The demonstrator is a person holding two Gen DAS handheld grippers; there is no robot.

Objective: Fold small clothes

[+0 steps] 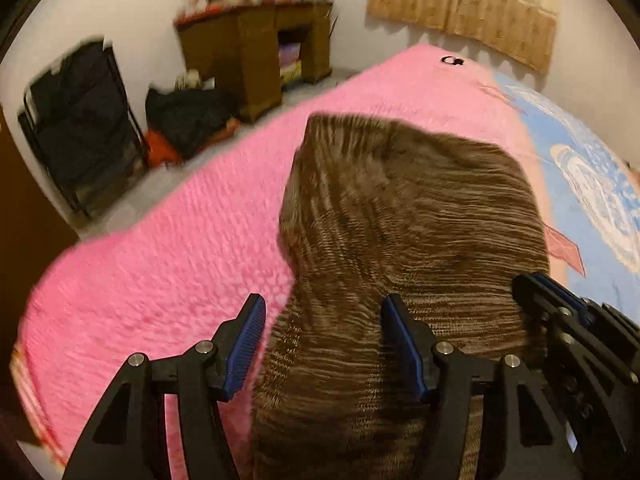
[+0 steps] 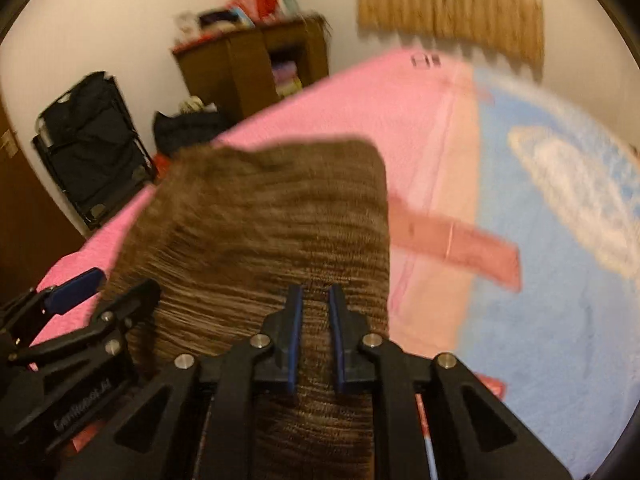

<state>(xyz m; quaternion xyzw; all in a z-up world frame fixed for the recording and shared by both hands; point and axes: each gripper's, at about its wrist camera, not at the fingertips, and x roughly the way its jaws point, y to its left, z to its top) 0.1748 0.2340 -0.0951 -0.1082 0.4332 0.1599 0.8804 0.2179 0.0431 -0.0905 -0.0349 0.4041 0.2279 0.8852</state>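
Observation:
A brown striped knit garment [image 1: 400, 216] lies spread on the pink blanket [image 1: 160, 264] of a bed. In the left wrist view my left gripper [image 1: 324, 320] is open over the garment's near part. The fabric runs between its blue pads; the left pad [image 1: 248, 336] stands clear of the cloth edge. My right gripper [image 1: 536, 284] shows at the garment's right edge. In the right wrist view my right gripper [image 2: 316, 320] has its jaws nearly together, with the brown garment [image 2: 260, 216] in the narrow gap. My left gripper [image 2: 104, 292] is at the lower left, jaws apart.
The bed cover turns light blue [image 2: 540, 320] on the right, with a pink strip [image 2: 460, 244] lying across it. Beyond the bed stand a wooden cabinet [image 1: 256, 56], a black folding rack [image 1: 80, 120] and a dark bag [image 1: 184, 116]. A tan curtain [image 1: 464, 0] hangs behind.

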